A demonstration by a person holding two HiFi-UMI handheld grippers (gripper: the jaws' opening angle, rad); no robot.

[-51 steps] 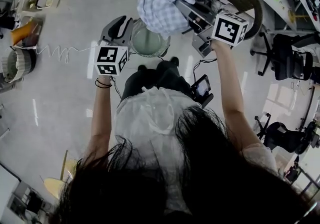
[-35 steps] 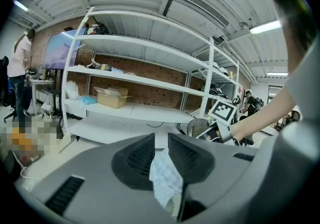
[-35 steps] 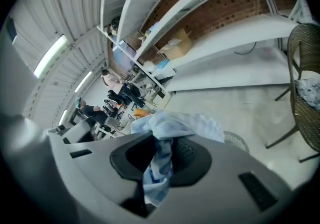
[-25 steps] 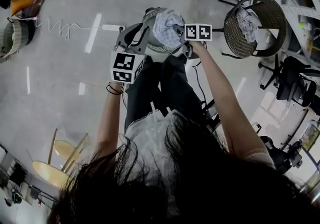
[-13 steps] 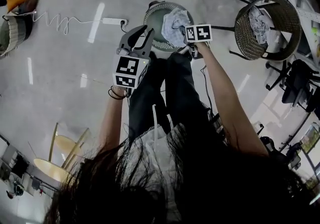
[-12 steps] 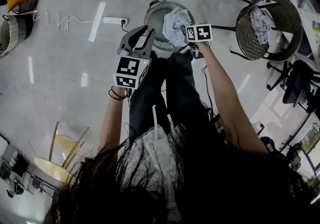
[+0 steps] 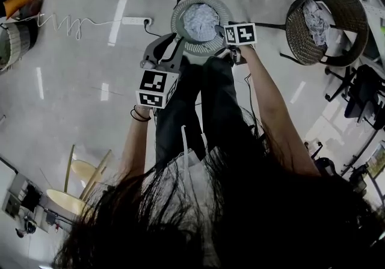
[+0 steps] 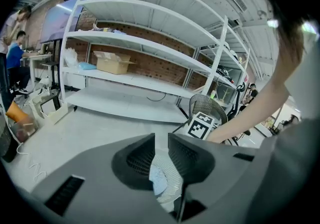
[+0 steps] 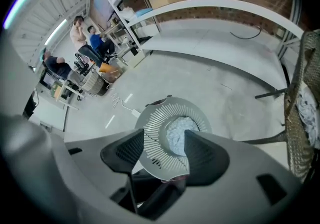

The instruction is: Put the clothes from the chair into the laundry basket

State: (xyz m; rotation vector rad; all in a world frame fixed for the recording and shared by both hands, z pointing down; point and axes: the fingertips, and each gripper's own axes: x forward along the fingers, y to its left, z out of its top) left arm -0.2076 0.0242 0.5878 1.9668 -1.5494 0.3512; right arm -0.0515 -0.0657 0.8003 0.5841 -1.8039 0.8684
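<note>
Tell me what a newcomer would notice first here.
At the head view's top centre, a laundry basket on the floor holds a checked cloth. The right gripper hangs over it, jaws just opened, nothing between them. More clothes lie in the wicker chair at upper right.

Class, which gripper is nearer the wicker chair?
Right. The right gripper hangs at the edge of the laundry basket facing the wicker chair; the left gripper sits across the basket.

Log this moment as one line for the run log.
step: drop | right gripper: jaws just opened, empty, over laundry basket | checked garment: in basket | left gripper: jaws apart, empty | chair: more clothes inside
</note>
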